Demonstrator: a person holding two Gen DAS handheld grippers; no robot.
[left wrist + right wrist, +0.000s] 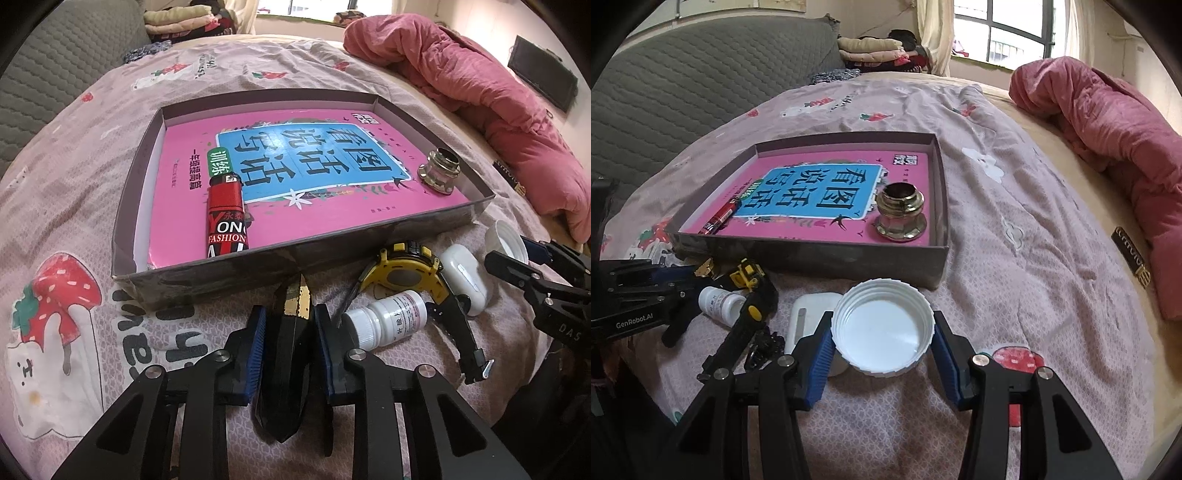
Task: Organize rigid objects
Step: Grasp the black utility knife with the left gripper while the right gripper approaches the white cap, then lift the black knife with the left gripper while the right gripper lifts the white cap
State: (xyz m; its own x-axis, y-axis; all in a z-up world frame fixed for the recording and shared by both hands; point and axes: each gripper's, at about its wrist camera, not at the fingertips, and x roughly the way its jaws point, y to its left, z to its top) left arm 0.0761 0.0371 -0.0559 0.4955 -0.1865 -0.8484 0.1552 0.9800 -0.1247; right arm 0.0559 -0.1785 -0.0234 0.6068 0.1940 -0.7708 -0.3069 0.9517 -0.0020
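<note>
A shallow grey box (207, 271) (827, 258) lies on the bed with a pink book (295, 206) in it. On the book lie a red lighter (226, 218) (720, 219) and a brass fitting (441, 173) (900, 212). My left gripper (290, 332) is shut on a black and gold object (291, 332), just in front of the box's near wall. My right gripper (882, 339) is shut on a white plastic lid (882, 332) (504, 240), held near the box's right front corner.
On the bedsheet in front of the box lie a yellow watch (406, 273) (748, 275), a white pill bottle (384, 319) (720, 304) and a white earbud case (465, 277) (809, 317). A pink duvet (480, 88) (1108, 122) is heaped at the right.
</note>
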